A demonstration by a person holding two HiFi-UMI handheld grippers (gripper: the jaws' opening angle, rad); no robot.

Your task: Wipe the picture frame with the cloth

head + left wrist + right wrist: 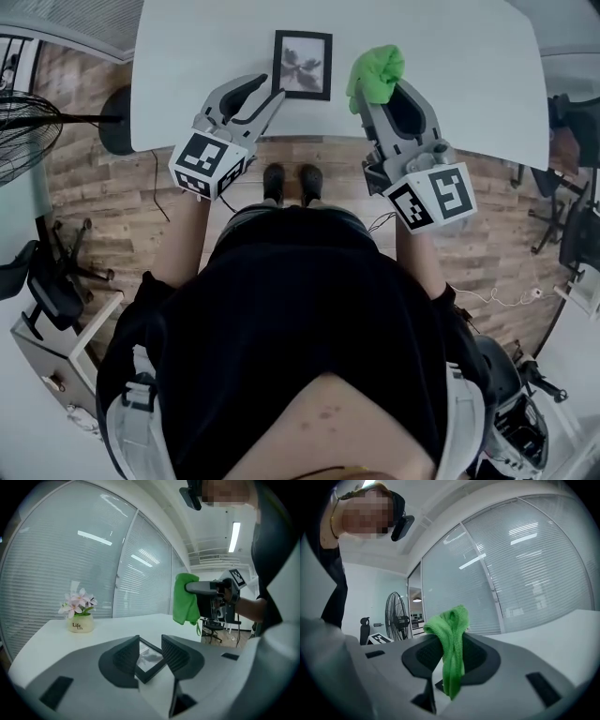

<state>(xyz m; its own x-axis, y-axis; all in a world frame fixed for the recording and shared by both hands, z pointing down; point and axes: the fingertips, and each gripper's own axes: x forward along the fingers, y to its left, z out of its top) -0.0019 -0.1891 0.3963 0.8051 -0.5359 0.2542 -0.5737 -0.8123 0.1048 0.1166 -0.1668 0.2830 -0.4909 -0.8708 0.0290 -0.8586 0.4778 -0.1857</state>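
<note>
Head view: picture frame (302,64) lies flat on the white table (469,75), upper centre, near the table's lower edge. Left gripper (270,94) has its jaws part open around the frame's lower left corner, not pinching it. Right gripper (375,101) clamps the green cloth (377,73), just right of the frame. Risk: left unpinned, the frame may slide under the wipe.

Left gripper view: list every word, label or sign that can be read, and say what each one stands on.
"Life", with a smaller "Life" under it: printed on the cream flower pot on the white table.
Nothing else in this view carries readable text.
</note>
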